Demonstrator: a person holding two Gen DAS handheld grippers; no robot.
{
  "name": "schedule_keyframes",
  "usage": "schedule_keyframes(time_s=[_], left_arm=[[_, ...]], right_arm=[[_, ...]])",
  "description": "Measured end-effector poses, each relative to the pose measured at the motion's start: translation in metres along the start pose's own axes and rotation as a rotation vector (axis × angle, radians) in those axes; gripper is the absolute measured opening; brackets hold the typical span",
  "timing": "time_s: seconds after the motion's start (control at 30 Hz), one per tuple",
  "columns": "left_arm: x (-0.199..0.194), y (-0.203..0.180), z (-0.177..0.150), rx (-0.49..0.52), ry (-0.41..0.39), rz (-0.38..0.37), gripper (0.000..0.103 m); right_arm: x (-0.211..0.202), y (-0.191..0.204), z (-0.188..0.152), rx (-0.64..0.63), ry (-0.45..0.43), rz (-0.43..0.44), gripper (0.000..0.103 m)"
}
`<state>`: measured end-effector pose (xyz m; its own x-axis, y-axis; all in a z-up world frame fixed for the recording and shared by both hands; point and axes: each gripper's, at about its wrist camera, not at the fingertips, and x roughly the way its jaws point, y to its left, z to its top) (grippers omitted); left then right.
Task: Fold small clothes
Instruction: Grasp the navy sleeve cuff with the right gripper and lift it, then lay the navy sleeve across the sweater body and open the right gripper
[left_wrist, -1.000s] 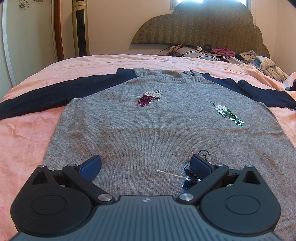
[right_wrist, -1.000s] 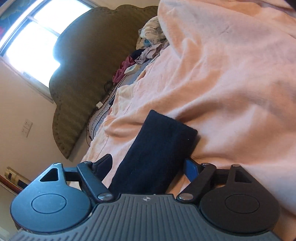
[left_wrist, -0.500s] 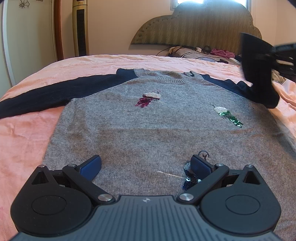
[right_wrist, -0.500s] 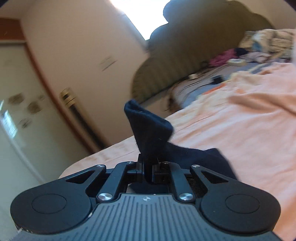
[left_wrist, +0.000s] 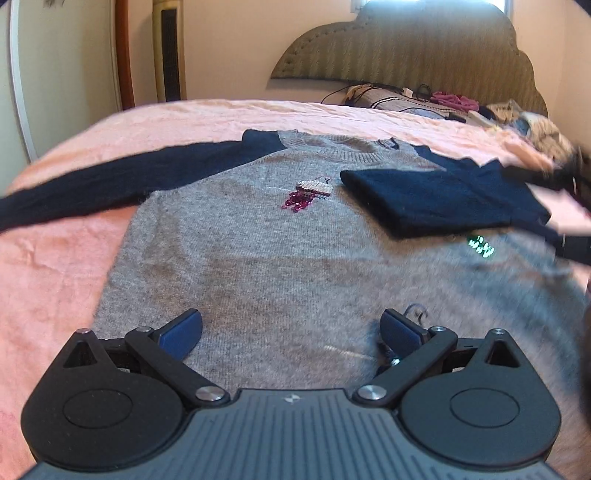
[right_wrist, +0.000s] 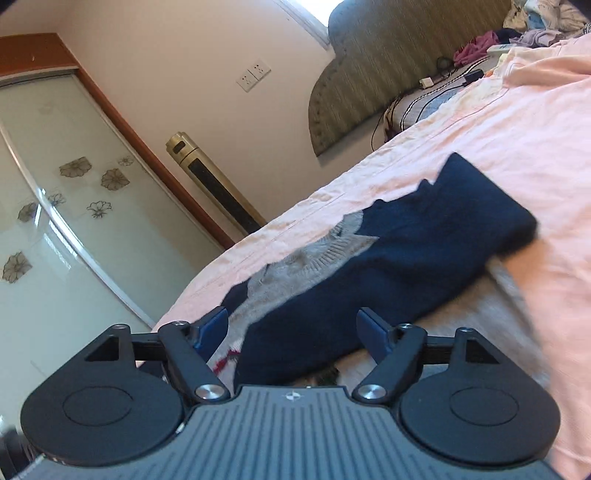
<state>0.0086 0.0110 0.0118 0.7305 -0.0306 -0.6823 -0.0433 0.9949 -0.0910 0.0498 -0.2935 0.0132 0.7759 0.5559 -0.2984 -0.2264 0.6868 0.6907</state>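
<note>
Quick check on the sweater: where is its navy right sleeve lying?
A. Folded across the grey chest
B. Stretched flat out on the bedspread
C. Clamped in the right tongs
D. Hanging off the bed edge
A: the right sleeve lies folded over the sweater chest, and the opening right tongs pinch nothing.

Left gripper (left_wrist: 291, 328) jaws wide apart; right gripper (right_wrist: 291, 328) jaws opening, pressing nothing

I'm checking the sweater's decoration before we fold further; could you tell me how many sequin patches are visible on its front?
3 on the grey sweater: a pink-and-silver patch mid-chest, a green patch partly under the folded navy sleeve, and a dark patch largely hidden behind the left gripper. More may be covered.
</note>
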Motion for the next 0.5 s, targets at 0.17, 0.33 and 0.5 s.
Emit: schedule_keyframes(time_s=[0.17, 0.33, 0.5], left_arm=[[0.013, 0.021, 0.045, -0.357, 0.097, -0.402, 0.103], [0.068, -0.006, 0.085, -0.37, 0.174, -0.425, 0.095], [0.101, -0.04, 0.094, -0.266, 0.19, -0.308, 0.016]], right_arm=[[-0.006, -0.035, 0.002, 0.233, -0.048, 0.11, 0.085], [-0.003, -0.037, 0.003, 0.239, -0.036, 0.146, 0.087], [-0.004, -0.034, 0.003, 0.225, -0.027, 0.157, 0.091]])
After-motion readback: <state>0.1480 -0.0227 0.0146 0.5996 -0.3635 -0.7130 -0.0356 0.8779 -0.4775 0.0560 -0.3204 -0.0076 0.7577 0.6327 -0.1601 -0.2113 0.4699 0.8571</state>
